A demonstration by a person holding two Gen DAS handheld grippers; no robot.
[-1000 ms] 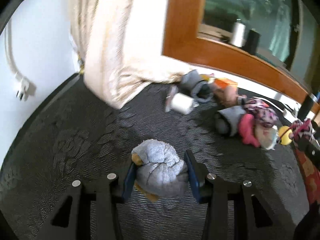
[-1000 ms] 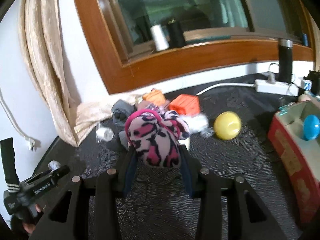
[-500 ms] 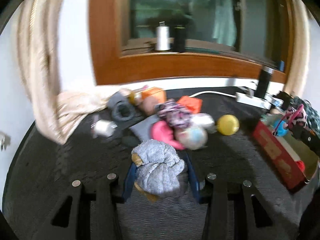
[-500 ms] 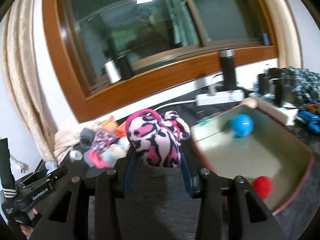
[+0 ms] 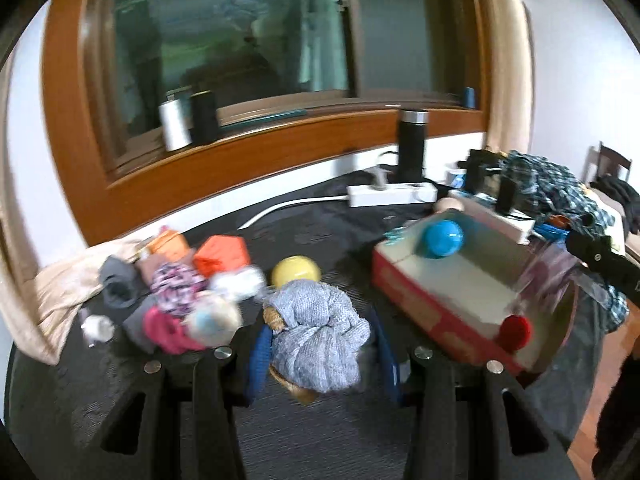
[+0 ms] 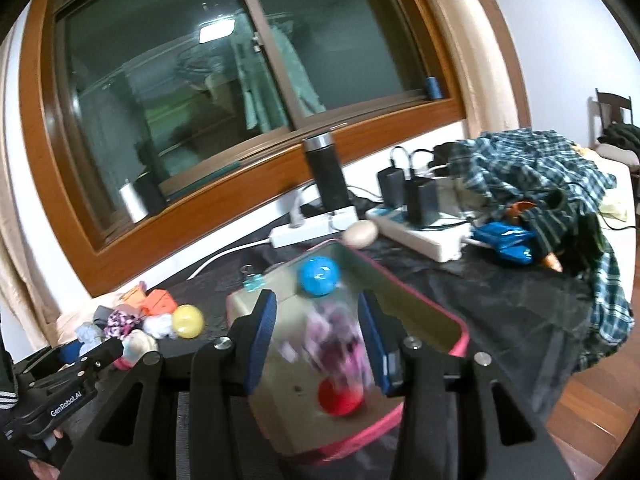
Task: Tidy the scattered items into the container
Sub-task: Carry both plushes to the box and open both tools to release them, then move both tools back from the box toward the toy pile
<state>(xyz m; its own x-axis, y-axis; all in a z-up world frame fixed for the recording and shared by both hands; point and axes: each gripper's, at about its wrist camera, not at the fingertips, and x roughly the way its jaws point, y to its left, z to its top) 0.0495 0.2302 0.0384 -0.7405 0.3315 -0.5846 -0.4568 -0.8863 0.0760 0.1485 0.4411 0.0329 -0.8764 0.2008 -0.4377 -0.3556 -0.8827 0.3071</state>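
1. Both our hands have swung from the toy pile toward the red box (image 6: 440, 322); a second ago we faced the curtain corner.
2. Our right gripper (image 6: 316, 344) is over the box with its jaws opening, and the pink spotted toy (image 6: 336, 344), blurred, drops clear of the pads.
3. Our left gripper (image 5: 320, 344) clamps the grey knitted toy (image 5: 320, 340), short of the box.
4. We judge that toy goes in next.
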